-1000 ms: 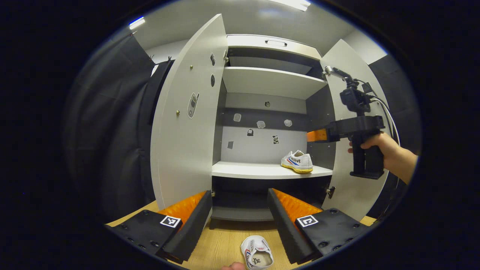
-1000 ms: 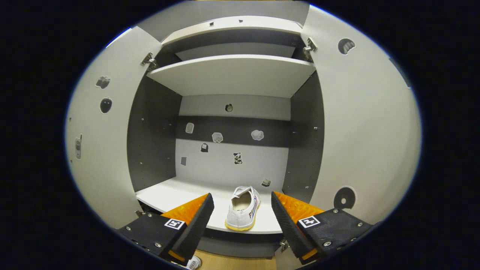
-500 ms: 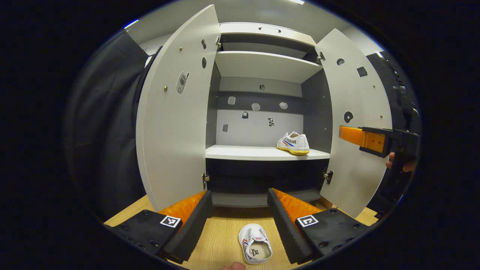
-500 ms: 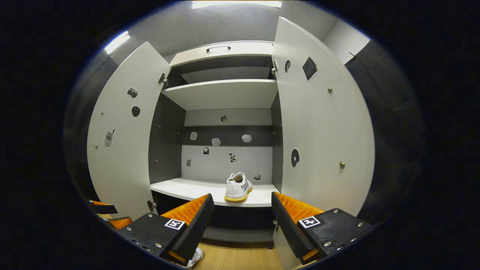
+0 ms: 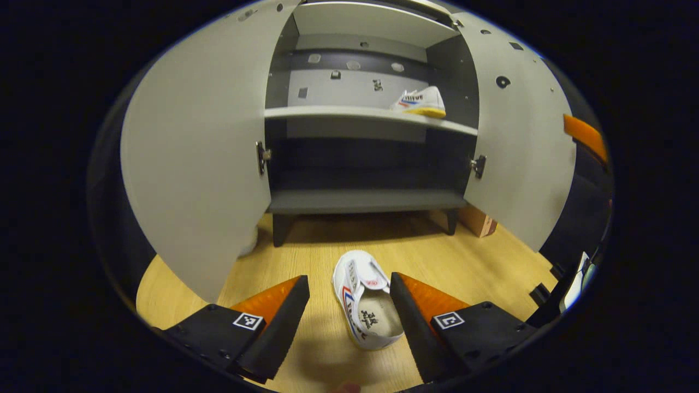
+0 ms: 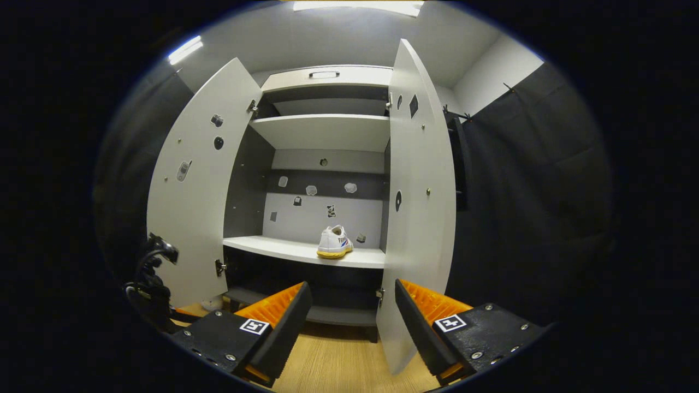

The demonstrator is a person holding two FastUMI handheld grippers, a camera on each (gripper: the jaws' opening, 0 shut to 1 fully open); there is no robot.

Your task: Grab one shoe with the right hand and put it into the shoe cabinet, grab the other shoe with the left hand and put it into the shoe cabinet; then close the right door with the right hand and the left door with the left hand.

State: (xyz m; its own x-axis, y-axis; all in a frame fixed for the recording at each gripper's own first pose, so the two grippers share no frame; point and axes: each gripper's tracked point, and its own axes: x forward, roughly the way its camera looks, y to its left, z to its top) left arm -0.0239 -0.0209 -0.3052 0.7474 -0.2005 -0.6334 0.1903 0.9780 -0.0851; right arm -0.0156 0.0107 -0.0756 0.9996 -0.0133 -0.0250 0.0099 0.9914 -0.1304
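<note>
two tools, two shoes, two cabinet doors. nearest in the left gripper view, the left tool [image 5: 349, 305] hangs over the wooden floor [image 5: 469, 256] with its jaws spread wide and nothing gripped; the shoe on the floor [image 5: 367, 300] lies between the two orange fingers, opening upward, toe toward the cabinet, and whether the right finger touches its side cannot be told. in the right gripper view the right tool [image 6: 352, 322] is likewise wide open and holds nothing, with bare floor below it. beyond stands the shoe cabinet [image 5: 363, 199] on short legs, both doors swung open: the left door [image 5: 196, 158] and the right door [image 5: 519, 142] flank the opening, and in the right gripper view the right door's edge stands just ahead of the right finger. a small brown block [image 5: 478, 220] sits on the floor by the cabinet's right leg. farther in, the shoe on the shelf [image 6: 335, 242] rests near the right end of the middle shelf [image 6: 284, 248], close to its front edge. small stickers [image 6: 311, 190] dot the back panel.
</note>
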